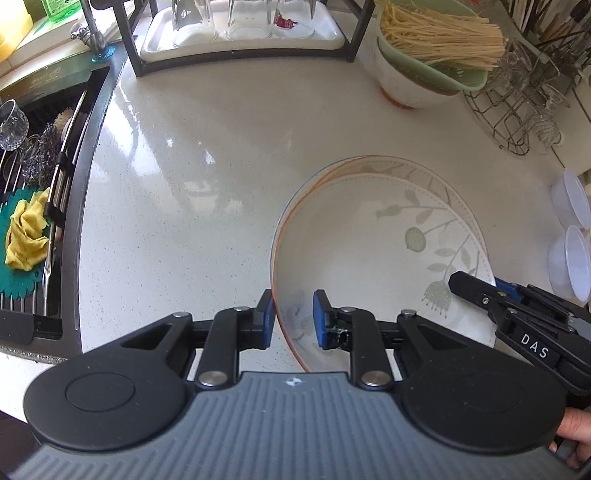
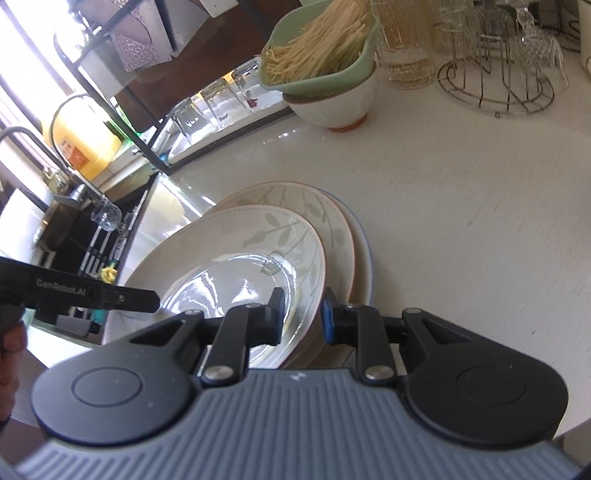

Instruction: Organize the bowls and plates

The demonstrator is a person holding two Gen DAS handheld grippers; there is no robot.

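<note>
Lower plates (image 2: 360, 236) lie mostly hidden beneath the top plate (image 2: 258, 236).

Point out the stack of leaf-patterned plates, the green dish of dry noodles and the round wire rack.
Stack of leaf-patterned plates (image 1: 417, 236), left wrist view, on the top plate's face.
Green dish of dry noodles (image 2: 332, 75), right wrist view, on its outer wall.
Round wire rack (image 2: 495, 99), right wrist view, on its base ring.

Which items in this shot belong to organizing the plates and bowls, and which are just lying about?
Job: stack of plates, gripped at opposite rims by left gripper and right gripper; patterned bowl.

Lying about: noodles, upturned glasses, wire rack, yellow cloth, plastic tubs.
</note>
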